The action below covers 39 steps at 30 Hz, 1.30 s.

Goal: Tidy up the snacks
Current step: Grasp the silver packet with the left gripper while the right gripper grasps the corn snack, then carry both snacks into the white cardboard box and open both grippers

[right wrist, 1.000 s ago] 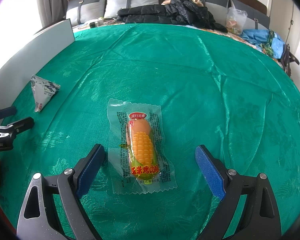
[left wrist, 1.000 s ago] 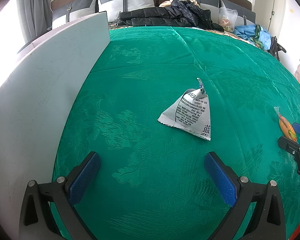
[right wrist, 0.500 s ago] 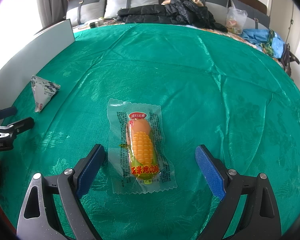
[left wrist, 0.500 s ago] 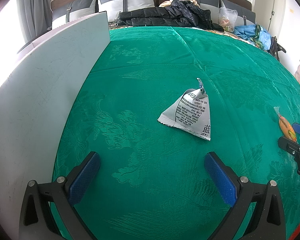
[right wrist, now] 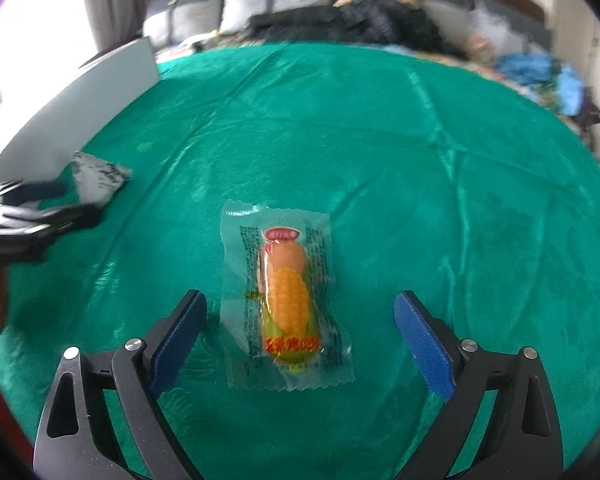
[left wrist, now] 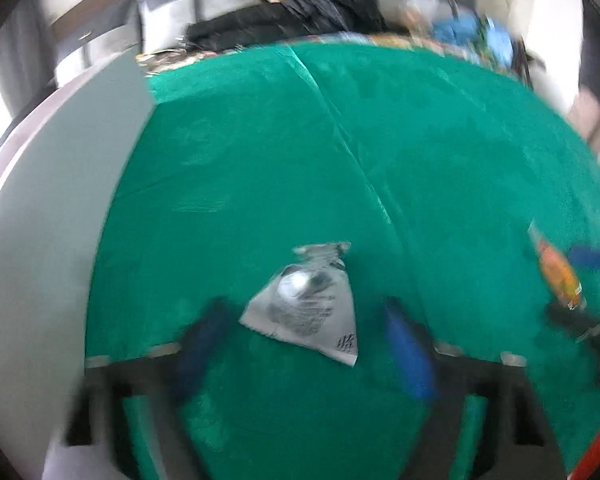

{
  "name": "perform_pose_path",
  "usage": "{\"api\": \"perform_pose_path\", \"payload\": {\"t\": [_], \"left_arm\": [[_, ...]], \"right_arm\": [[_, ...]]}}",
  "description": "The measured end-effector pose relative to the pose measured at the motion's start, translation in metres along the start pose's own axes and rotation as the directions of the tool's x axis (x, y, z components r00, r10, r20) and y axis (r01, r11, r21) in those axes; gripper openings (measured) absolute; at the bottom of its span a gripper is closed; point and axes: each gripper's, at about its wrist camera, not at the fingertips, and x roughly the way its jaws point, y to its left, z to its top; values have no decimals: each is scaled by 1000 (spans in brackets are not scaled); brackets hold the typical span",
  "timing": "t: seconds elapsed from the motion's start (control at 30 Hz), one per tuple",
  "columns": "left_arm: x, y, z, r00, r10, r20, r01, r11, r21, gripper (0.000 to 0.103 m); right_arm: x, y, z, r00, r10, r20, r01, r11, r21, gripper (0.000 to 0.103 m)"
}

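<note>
Green patterned cloth (right wrist: 420, 160) covers the whole work surface, spread over what looks like a bed, with grey pillows and a dark jacket at the far end and a pale board (left wrist: 52, 220) standing along the left edge.

So, two snacks, one per gripper. The left gripper (left wrist: 300, 344) has just been closing its jaws and now straddles the grey triangular packet (left wrist: 312, 308), which lies flat on the cloth between the blue pads. It's blurry, but I still see green on both sides of the packet, so the pads aren't pressing on it. The packet's pointed, crimped end aims away from the gripper and its wide edge sits close in, slightly toward the right pad.

The right gripper (right wrist: 300, 344) is spread wide with nothing in it. The corn sausage pack (right wrist: 286, 304) lies right between its fingers, long axis running straight away from the gripper, so the pads face its long sides. That's a nice lineup, I'd say: close and it grabs across the narrow width.

Each hand is plainly nearer its own snack. From the right view, the triangular packet sits well off to the left by the board.
</note>
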Motion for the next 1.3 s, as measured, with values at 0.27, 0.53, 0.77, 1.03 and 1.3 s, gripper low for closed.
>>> {"api": "perform_pose_path", "payload": {"t": [0.27,0.53,0.77,1.03,1.3], "left_arm": [[-12,5,-13,997,-73,22,75,995,-73,38],[-65,15,-33,986,-147,78,158,974,-162,38],[-114,27,-44,970,-198,140,227,946,-231,38],[-197,99,-25,956,-148,253,221,932,-288,38],[-240,217,-42,971,151,185,-64,911,-407,38]], "right_arm": [[-17,-45,38,963,159,-216,-113,970,214,94],[13,26,33,954,-49,-294,28,997,-73,41],[-24,3,29,969,53,-239,-33,995,90,32],[-86,57,81,923,376,-86,-352,912,212,32],[-142,255,161,775,628,-63,-631,776,-21,39]]}}
